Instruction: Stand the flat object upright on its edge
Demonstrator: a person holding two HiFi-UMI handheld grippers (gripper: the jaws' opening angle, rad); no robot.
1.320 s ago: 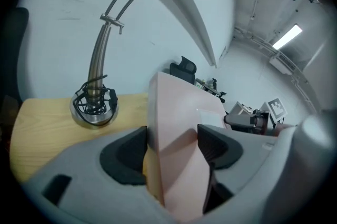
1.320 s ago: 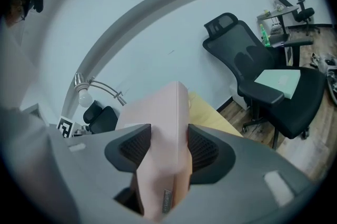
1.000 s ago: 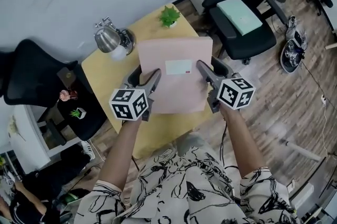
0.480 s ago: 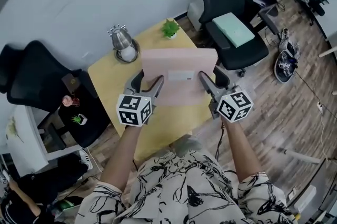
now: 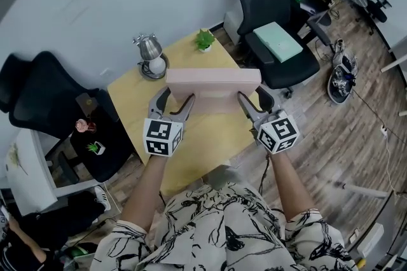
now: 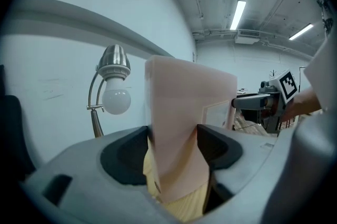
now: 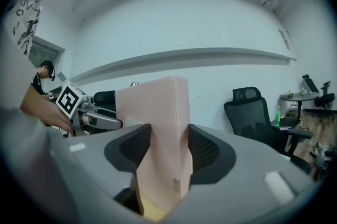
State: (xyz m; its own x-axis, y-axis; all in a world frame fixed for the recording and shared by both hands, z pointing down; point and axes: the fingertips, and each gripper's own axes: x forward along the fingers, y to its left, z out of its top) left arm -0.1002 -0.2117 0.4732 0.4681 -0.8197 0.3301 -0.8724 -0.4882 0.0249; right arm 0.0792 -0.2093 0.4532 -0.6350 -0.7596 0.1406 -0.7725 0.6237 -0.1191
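A flat pink box (image 5: 213,84) with a white label stands nearly upright over the yellow table (image 5: 130,104), its top edge toward me. My left gripper (image 5: 178,105) is shut on its left end and my right gripper (image 5: 249,103) is shut on its right end. In the left gripper view the pink box (image 6: 179,139) rises tall between the dark pads (image 6: 126,157), and the right gripper (image 6: 263,104) shows beyond it. In the right gripper view the box (image 7: 160,139) is clamped between the pads (image 7: 205,152), with the left gripper (image 7: 92,118) behind it.
A silver desk lamp (image 5: 149,53) and a small green plant (image 5: 204,40) stand at the table's far edge. A black office chair (image 5: 270,34) holding a mint-green flat box (image 5: 278,41) is at the right. Another black chair (image 5: 38,95) is at the left.
Both grippers have lifted and rolled the pink box from lying nearly flat, face toward me, to standing almost on edge, so only its top edge and a narrow strip of face show.
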